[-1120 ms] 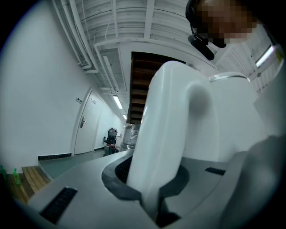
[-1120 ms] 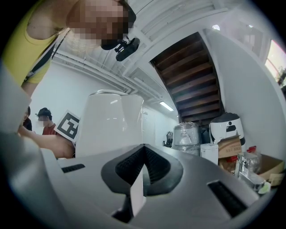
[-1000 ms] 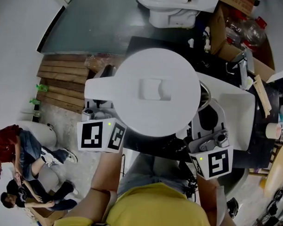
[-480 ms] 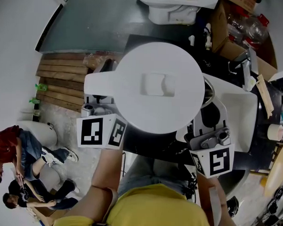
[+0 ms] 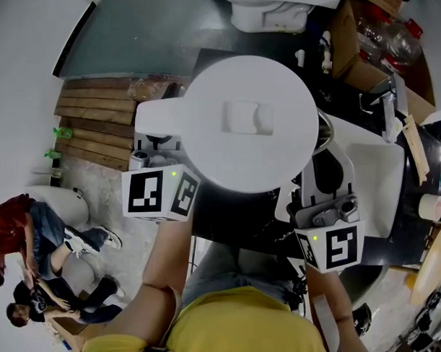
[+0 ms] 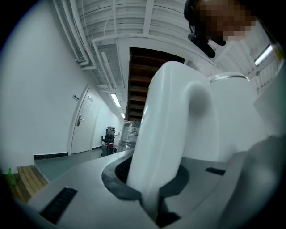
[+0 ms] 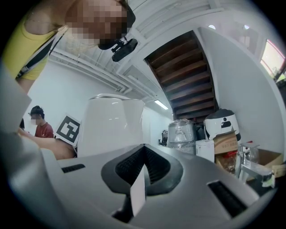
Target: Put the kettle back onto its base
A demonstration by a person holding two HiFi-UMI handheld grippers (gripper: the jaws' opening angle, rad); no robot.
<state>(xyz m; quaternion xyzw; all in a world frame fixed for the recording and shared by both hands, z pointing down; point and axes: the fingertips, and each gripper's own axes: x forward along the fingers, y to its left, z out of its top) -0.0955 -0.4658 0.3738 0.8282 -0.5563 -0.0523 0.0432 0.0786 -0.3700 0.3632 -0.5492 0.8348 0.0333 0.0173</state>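
A: White plastic, head view. Electric kettle (image 5: 244, 122) held up over the black counter (image 5: 338, 103), lid shut. I can't pick out its base.

B: Left gripper view. Left gripper (image 6: 154, 201) is clamped on the kettle handle (image 6: 178, 125). Probably rigid and slick, and heavy away from the grip if filled. The handle is the right hold.

A: Right gripper view. Right gripper (image 7: 143, 179) is closed on a thin white strip (image 7: 137, 197); the kettle stands beyond it.

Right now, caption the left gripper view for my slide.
Left gripper, jaws clamped on the handle of the white kettle.
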